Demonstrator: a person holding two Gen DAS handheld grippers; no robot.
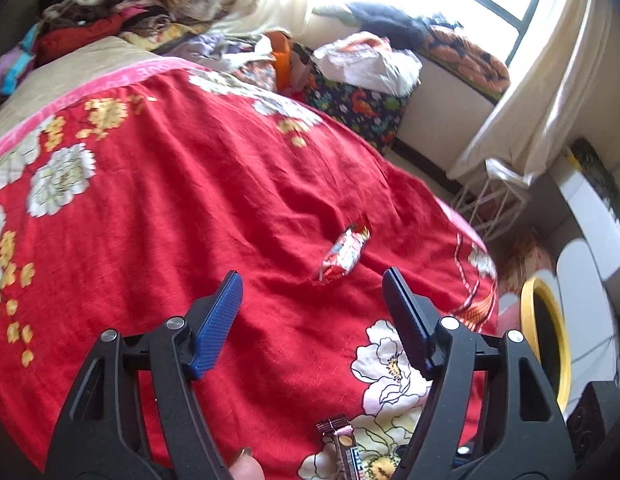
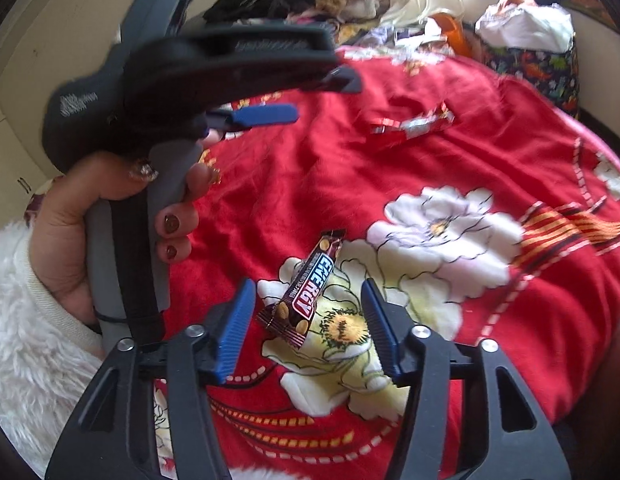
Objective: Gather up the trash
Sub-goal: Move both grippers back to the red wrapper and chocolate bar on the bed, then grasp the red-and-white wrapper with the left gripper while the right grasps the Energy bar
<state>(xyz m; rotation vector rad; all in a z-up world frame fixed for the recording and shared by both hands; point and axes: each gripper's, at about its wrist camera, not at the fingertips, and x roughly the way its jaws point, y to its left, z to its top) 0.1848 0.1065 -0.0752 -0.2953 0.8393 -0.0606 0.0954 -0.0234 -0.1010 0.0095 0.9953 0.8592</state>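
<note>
A brown energy-bar wrapper lies on the red flowered blanket at lower centre, between the right gripper's parted fingers, untouched; a red candy wrapper lies mid-frame just beyond the left gripper, fingers apart and empty; a yellow-rimmed bin stands at right.

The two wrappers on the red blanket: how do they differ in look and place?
The brown ENERGY wrapper is dark with white letters; the red wrapper is red and silvery with no word I can read. The brown ENERGY wrapper lies between the open fingers of the right gripper; the red wrapper lies further away, ahead of the left gripper. Both lie loose on the blanket, ungripped.
</note>
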